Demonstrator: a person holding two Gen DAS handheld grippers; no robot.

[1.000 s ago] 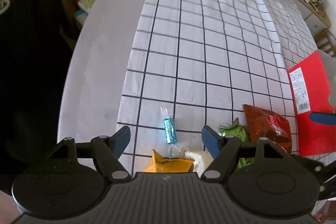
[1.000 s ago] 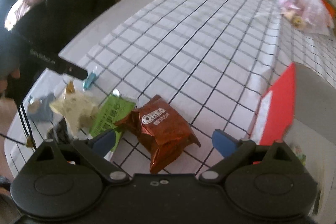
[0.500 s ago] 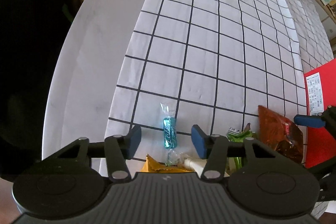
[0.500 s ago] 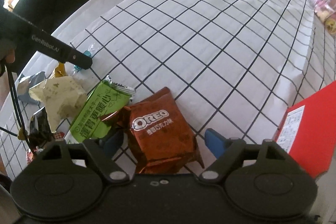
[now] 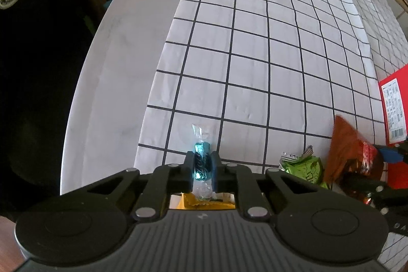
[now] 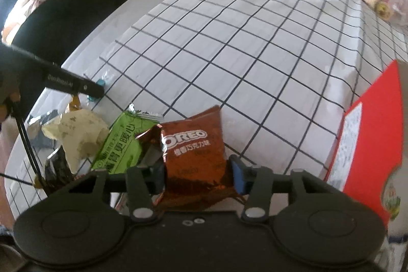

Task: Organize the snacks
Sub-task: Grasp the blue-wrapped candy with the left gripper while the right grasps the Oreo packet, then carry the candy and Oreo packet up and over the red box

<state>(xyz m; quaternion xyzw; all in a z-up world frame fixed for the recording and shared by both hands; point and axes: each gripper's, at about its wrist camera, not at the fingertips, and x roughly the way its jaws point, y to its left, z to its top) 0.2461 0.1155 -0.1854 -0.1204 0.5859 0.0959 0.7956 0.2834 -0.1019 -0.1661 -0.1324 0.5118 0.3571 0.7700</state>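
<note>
Left claw [image 5: 202, 165] is pinching the teal candy [image 5: 202, 164] by its middle, low over the gridded worktop [image 5: 255, 47]. Right view: right claw [image 6: 197, 171] is clamping the brown Oreo packet [image 6: 193, 149], beside the green packet [image 6: 122, 142] and red box [image 6: 369, 139].

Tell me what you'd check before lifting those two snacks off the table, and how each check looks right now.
1. Left gripper shut on the teal candy: ok.
2. Candy held at its body, not its clear twist end: ok.
3. Right gripper fingers against both sides of the Oreo packet: ok.
4. Oreo grip firm enough to lift: cannot tell.
5. Green packet free of the Oreo packet: not ok, they overlap.
6. Red box beside the right gripper, not touching: ok.
</note>
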